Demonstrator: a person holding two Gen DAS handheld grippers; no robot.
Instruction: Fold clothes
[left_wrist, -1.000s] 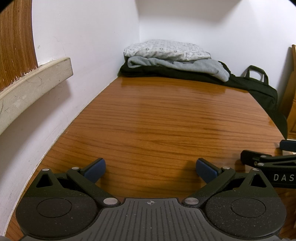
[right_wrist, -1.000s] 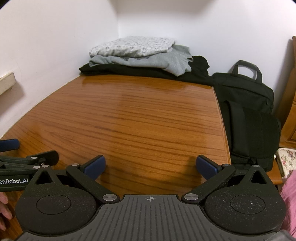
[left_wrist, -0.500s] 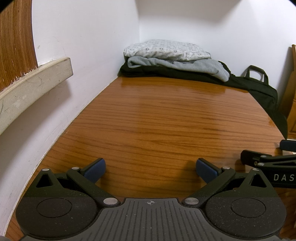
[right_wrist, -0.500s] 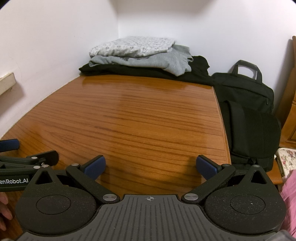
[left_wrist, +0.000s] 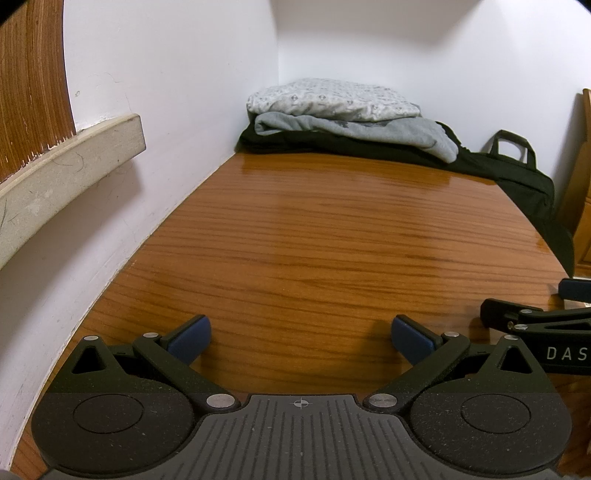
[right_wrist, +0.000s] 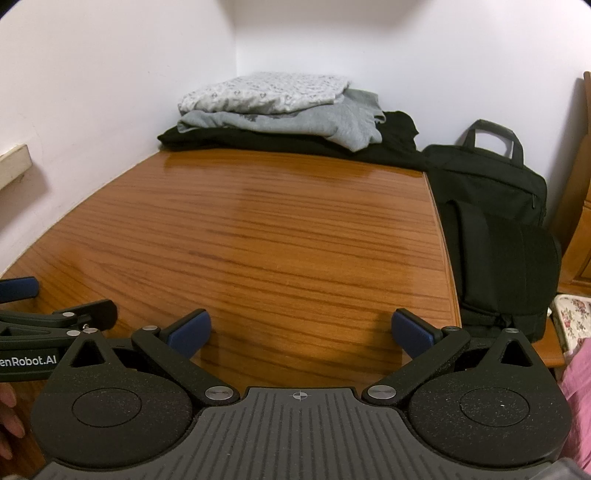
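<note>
Blue rubber pads are tipping both of my grippers, and each pair is standing spread wide with nothing between. The left gripper (left_wrist: 301, 338) is sitting low over the table (left_wrist: 332, 236), its matte black, grainy linkage arms fanning out from two round pivot housings and a ribbed centre plate. The right gripper (right_wrist: 301, 334) is matching it in shape and spread, and I am seeing its side arm with white lettering at the right edge of the left view. The two are hovering side by side near the table's near edge.

The table is glossy wood with long reddish-brown grain lines, and it is catching a soft sheen toward the far end. A smooth white wall (left_wrist: 177, 110) is running along its left side, carrying a pale, scuffed ledge (left_wrist: 70, 162).

The clothes are lying well apart from both grippers, stacked in the far corner: a patterned white garment (right_wrist: 266, 92) folded on top, a soft grey sweatshirt (right_wrist: 295, 123) spilling loosely under it, and a flat black garment (right_wrist: 288, 144) at the bottom. A black fabric bag (right_wrist: 491, 221) with a looped handle is standing just off the table's right edge. Pink cloth (right_wrist: 576, 398) is showing at my lower right.
</note>
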